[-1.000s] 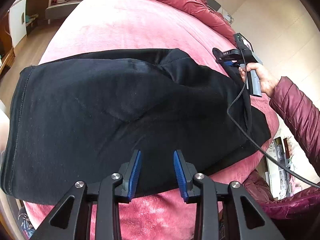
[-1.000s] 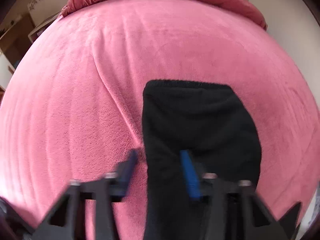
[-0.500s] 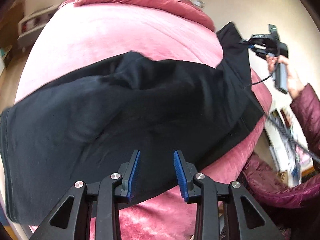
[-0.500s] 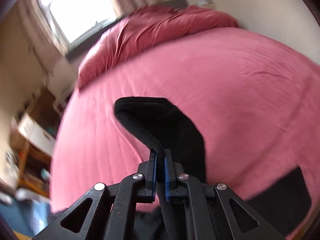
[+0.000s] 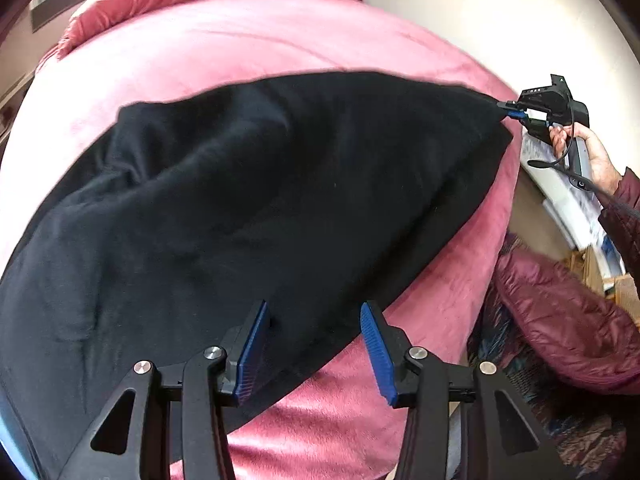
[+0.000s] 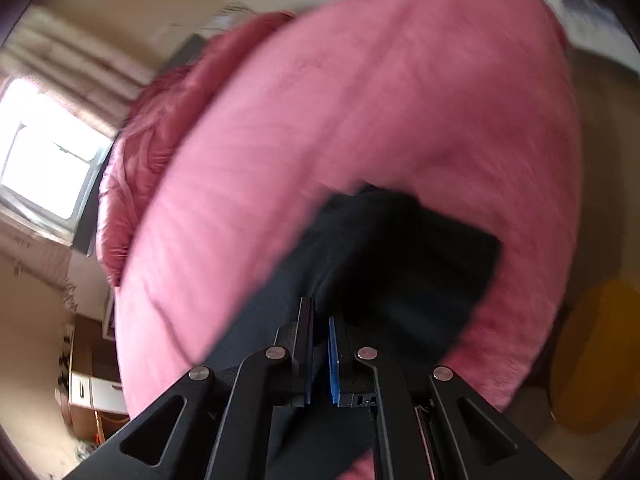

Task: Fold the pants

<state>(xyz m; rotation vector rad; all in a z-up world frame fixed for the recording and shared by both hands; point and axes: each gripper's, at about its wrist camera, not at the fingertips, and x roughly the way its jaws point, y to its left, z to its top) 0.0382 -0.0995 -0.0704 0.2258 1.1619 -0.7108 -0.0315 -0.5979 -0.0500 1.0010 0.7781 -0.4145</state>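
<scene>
right gripper (image 6: 318, 354) just clamped the black pants (image 5: 248, 208) and hauled that end off the pink bed (image 5: 240, 36); left gripper (image 5: 312, 348) wide open, empty; fold's underway

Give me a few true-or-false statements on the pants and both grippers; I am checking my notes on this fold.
1. The right gripper is shut on a corner of the pants. True.
2. The left gripper is shut on the pants. False: its jaws stand open, gripping nothing.
3. The pants are blue. False: they are black.
4. The pants lie on a pink bed. True.
5. The corner in the right gripper is stretched taut. True.
</scene>
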